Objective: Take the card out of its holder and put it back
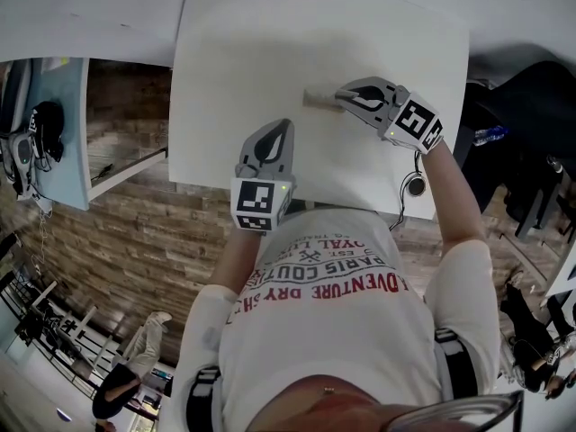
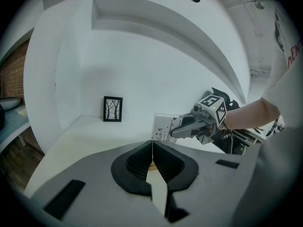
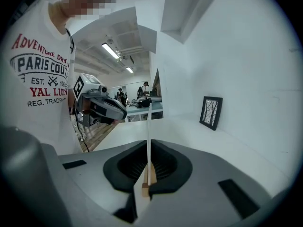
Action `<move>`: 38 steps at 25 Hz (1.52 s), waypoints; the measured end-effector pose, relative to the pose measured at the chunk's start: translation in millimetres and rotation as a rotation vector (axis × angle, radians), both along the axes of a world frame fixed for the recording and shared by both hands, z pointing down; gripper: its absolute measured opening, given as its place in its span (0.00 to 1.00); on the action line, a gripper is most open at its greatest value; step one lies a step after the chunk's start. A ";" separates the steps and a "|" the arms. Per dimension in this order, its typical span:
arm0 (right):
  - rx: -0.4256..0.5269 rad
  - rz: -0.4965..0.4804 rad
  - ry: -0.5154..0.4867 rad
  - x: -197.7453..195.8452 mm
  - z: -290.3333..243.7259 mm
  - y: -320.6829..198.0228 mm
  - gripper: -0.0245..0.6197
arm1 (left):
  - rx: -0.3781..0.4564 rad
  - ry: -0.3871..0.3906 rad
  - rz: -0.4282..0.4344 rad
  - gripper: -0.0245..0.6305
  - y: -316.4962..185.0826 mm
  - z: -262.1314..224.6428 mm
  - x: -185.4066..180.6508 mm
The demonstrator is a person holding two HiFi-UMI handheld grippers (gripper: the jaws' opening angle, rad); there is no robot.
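A clear card [image 2: 162,126] printed with small black marks stands upright on the white table [image 1: 234,52], in a wooden holder [image 1: 317,99]. My right gripper [image 1: 344,98] is shut on the card's edge. In the right gripper view the card [image 3: 149,126] runs edge-on between the pads, and the wooden holder [image 3: 147,179] shows at its foot. My left gripper [image 1: 276,131] hangs near the table's front edge, apart from the card, shut with nothing between its jaws. The card's foot is hidden in the left gripper view.
A small black-framed picture of trees [image 2: 112,109] leans against the white wall at the table's far edge. A black cable and puck [image 1: 414,184] hang off the front right corner. Wood flooring and other desks lie around the table.
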State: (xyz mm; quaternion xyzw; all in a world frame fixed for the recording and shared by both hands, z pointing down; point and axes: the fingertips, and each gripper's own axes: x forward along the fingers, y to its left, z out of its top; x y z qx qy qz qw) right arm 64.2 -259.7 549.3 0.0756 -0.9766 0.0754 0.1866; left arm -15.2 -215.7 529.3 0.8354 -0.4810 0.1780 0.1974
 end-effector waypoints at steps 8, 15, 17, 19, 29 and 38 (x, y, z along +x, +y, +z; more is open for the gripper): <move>0.086 0.116 -0.024 5.5 -39.7 0.5 0.09 | 0.069 0.015 -0.008 0.07 1.9 -28.5 -9.6; 0.135 0.335 -0.026 18.7 -67.1 15.3 0.09 | 0.140 0.043 -0.011 0.07 4.4 -63.3 -18.2; 0.146 0.430 -0.031 24.5 -72.2 18.0 0.09 | 0.167 0.045 -0.005 0.07 2.1 -72.4 -19.6; 0.156 0.541 -0.043 31.3 -76.8 19.8 0.09 | 0.190 0.052 0.000 0.07 -0.5 -79.0 -21.2; 0.110 0.915 -0.080 52.1 -77.2 53.1 0.09 | 0.213 0.081 0.027 0.07 8.5 -85.3 -15.6; 0.113 1.005 -0.054 55.1 -81.2 64.2 0.09 | 0.220 0.069 0.085 0.07 14.8 -86.7 -3.1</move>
